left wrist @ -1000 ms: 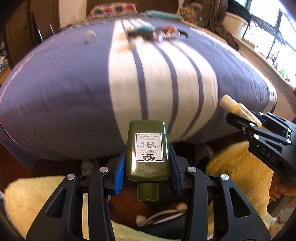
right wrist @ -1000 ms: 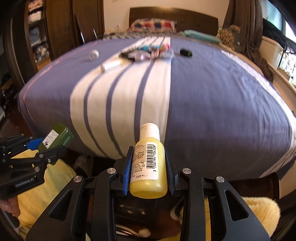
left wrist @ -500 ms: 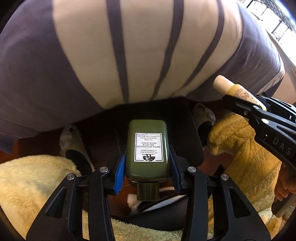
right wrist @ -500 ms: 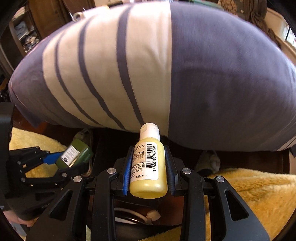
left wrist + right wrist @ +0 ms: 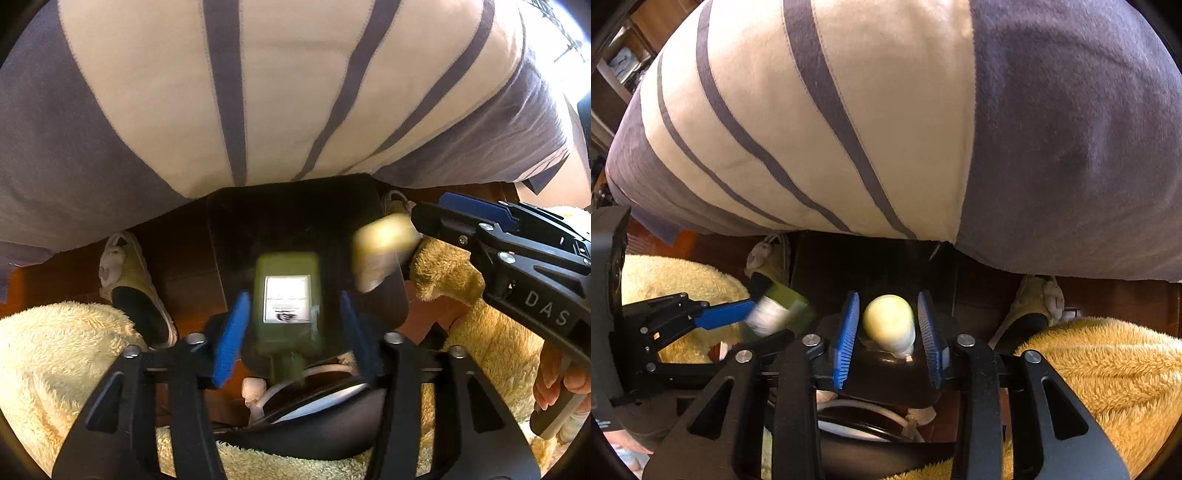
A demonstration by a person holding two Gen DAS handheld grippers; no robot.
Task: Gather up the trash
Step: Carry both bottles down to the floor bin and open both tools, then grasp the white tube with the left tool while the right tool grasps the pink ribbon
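**Onlooker:** Left wrist view: the left gripper (image 5: 291, 317) has its fingers spread, and the blurred green bottle (image 5: 286, 291) sits loose between them above the black bin (image 5: 295, 206).

**Listener:** And the other?

**Onlooker:** The right gripper (image 5: 888, 332) is spread too, its yellow bottle (image 5: 889, 321) slipping free between the pads.

**Listener:** Risk?

**Onlooker:** Either bottle could clip the bin's rim and bounce onto the fluffy rug (image 5: 1108, 365).

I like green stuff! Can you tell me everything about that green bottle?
The green bottle is dark olive, flat-sided and looks like plastic, with a white printed label on its front and a matching green cap pointing toward the camera. It is motion-blurred, so the print cannot be read. It sits between the fingers of the left gripper, which are spread with gaps beside it, above a dark bin. It seems to be dropping.
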